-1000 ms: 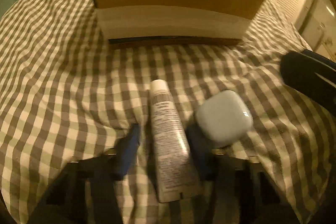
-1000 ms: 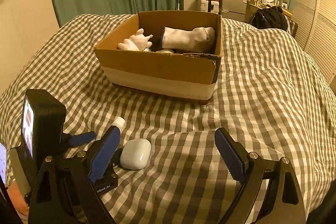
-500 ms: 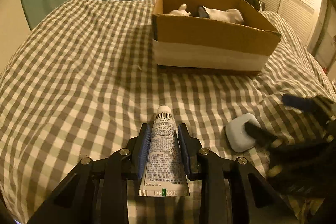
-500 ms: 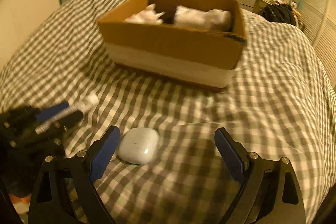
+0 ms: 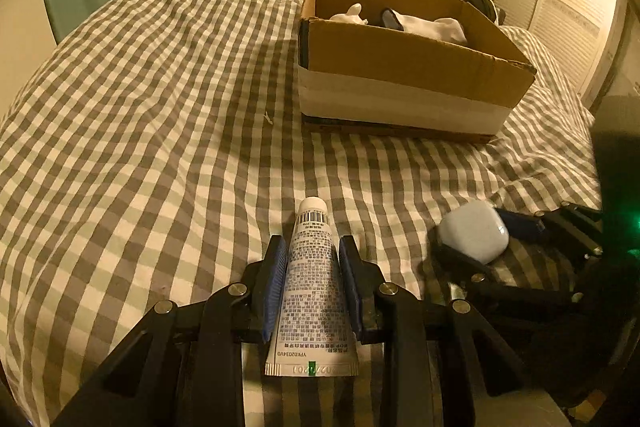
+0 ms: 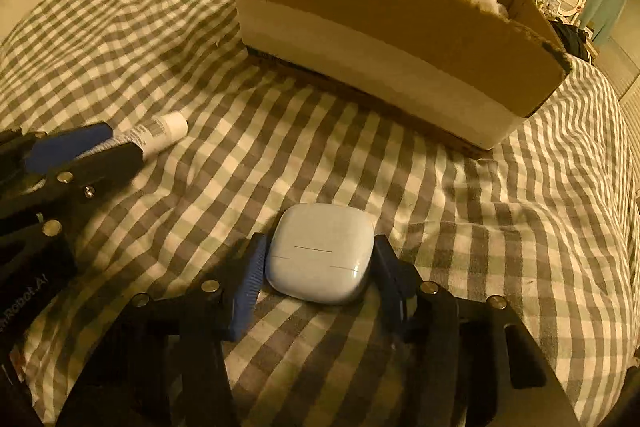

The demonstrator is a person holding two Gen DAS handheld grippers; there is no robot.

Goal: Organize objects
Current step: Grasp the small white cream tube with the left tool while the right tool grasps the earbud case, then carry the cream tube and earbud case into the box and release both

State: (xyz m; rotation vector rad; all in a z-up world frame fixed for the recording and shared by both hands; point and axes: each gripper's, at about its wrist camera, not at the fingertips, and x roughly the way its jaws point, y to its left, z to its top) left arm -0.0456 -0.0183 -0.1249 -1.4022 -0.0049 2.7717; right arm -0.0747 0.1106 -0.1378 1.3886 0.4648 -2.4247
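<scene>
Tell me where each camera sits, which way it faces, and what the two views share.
Left wrist: sits on the left tongs, looking forward and down over the checked bed toward the box; its own tongs show, shut on the tube, with the right tongs at the right edge.
Right wrist: sits on the right tongs, aimed down at the case lying between its just-closing jaws; the left tongs show at left.
Shared: tube, case, box, bed, and each other's tongs.
</scene>
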